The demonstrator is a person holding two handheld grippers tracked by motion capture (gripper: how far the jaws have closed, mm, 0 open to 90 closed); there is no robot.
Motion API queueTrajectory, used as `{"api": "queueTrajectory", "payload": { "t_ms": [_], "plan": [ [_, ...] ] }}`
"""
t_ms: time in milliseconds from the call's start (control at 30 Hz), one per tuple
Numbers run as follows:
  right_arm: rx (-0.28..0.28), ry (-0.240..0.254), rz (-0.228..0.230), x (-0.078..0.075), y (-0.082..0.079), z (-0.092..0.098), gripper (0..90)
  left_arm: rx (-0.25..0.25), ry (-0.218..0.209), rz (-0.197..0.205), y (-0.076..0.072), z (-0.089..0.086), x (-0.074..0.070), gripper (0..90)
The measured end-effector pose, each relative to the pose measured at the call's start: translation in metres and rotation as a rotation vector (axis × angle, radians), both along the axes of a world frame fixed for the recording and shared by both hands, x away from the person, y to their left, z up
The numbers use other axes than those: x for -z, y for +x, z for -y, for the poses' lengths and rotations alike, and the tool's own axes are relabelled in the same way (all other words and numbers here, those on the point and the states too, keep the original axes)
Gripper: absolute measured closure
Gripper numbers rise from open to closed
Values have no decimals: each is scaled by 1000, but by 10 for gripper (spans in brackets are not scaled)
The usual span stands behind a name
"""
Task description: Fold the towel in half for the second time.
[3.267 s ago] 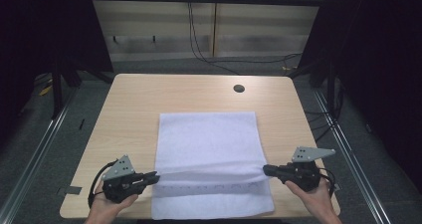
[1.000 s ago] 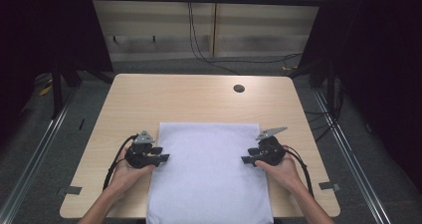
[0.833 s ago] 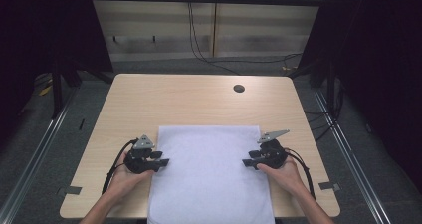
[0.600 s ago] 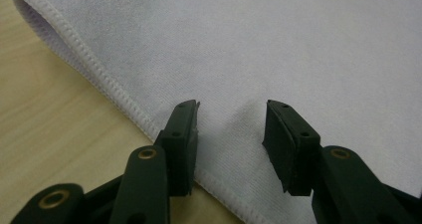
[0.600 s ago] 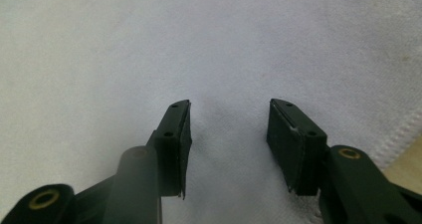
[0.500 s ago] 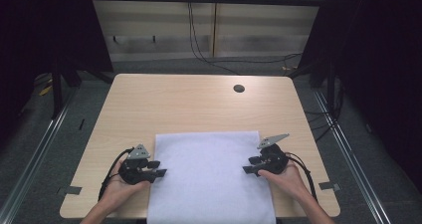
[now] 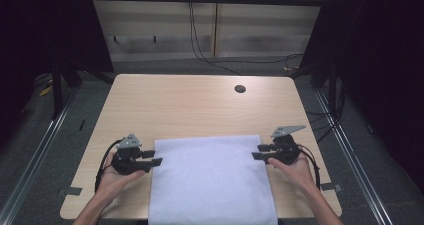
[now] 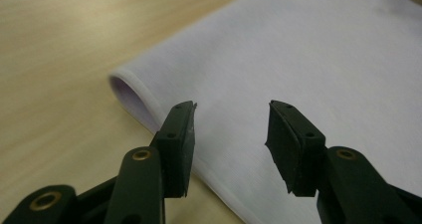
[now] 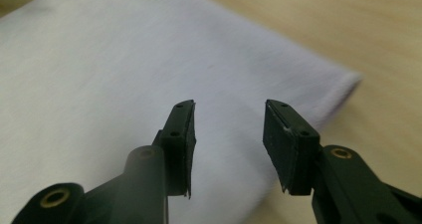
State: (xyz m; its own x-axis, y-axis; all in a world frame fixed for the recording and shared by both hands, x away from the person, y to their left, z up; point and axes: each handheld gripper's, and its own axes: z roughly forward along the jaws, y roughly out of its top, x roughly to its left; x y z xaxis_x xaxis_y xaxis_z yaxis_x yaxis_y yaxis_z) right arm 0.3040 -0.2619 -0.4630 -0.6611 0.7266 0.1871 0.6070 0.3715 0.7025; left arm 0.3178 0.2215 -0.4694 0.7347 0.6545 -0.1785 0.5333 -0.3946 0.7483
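High view: white cloth (image 7: 212,177) lies folded flat on the worktop (image 7: 190,105), its near end hanging past the front edge. My left gripper (image 7: 156,158) sits at the cloth's left edge, my right gripper (image 7: 257,152) at its right edge, both near the far fold. Left jaws have just been opening, right jaws closing; both stand spread with nothing pinched, above the cloth rather than on it. Judgement: one fold is done and released. Left to do: regrip the cloth and fold again.
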Motion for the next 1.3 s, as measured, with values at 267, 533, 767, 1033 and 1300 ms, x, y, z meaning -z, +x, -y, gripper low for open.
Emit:
{"api": "queueTrajectory", "payload": {
  "t_ms": [267, 533, 767, 1033, 1300],
  "plan": [
    [80, 34, 1, 9, 45, 19, 560, -60, -23, 37, 32, 10, -9, 515],
    [82, 1, -20, 25, 67, 12, 558, -103, -23, 11, 40, 1, 3, 475],
    [60, -31, -42, 38, 71, 7, 570, -131, 17, 24, 47, 0, 12, 457],
    [26, -18, -38, 40, 70, 0, 819, -93, -45, -48, 58, -3, 25, 427],
    [27, 2, -63, 40, 69, 3, 862, -21, 8, -52, 56, 4, 33, 585]
  ]
}}
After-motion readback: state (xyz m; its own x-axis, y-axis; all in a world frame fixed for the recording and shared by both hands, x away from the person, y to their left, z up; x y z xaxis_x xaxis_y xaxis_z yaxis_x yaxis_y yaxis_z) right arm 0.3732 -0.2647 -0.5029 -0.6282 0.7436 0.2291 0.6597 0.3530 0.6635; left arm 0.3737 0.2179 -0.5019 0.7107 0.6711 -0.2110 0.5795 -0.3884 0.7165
